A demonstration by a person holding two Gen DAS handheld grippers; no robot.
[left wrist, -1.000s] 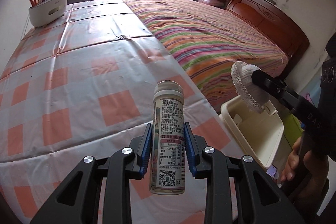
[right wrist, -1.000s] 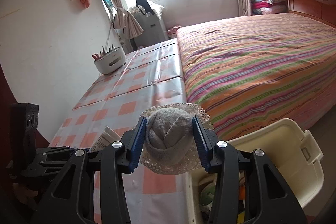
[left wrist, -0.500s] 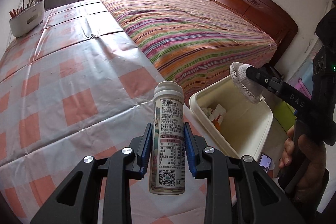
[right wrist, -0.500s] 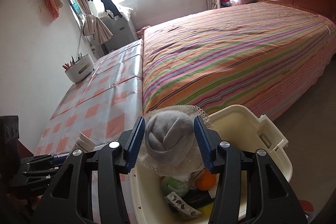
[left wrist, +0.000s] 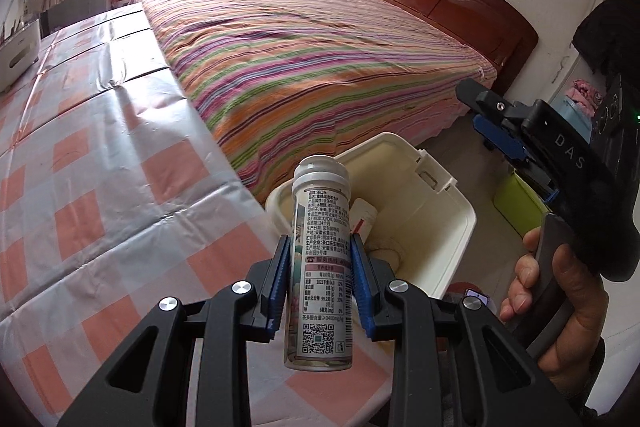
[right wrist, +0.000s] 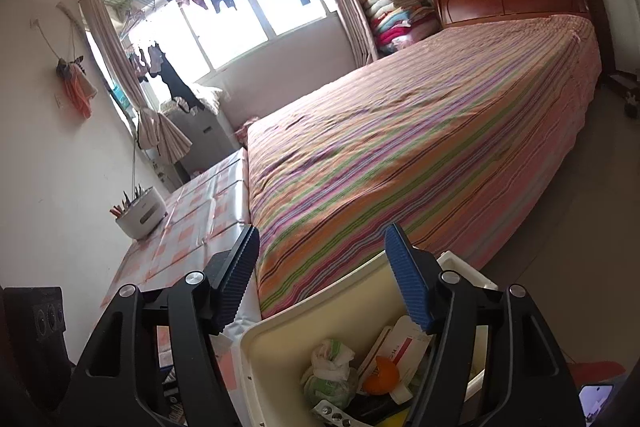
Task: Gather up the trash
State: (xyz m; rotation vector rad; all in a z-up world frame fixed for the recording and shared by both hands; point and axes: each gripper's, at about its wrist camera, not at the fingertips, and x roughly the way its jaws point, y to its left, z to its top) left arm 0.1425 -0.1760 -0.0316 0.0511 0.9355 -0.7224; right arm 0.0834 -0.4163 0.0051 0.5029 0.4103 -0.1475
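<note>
A white bottle (left wrist: 320, 219) with a printed label and a QR code stands upright in my left gripper (left wrist: 320, 243), whose blue pads are shut on its sides. It hangs over the table's corner, just before the cream plastic bin (left wrist: 452, 227). My right gripper (right wrist: 322, 233) is above the bin (right wrist: 280, 331), jaws opening, nothing between them. In the left wrist view the right gripper (left wrist: 474, 109) sits beyond the bin, held by a person's hand (left wrist: 560, 287). A lace-edged cloth (left wrist: 384, 255) lies in the bin, with a crumpled wad (right wrist: 328, 367), an orange thing (right wrist: 380, 375) and a white box (right wrist: 404, 343).
The table wears an orange-and-white checked cloth (left wrist: 100, 167) and butts against a bed with a striped cover (left wrist: 320, 47). A white holder with pens (right wrist: 140, 217) stands at the table's far end. A green box (left wrist: 516, 203) and a phone (left wrist: 476, 297) lie by the bin.
My right gripper has opened and the lace-edged cloth has gone from it into the bin. Both grippers have swung toward the bin, the left one still carrying the bottle.
</note>
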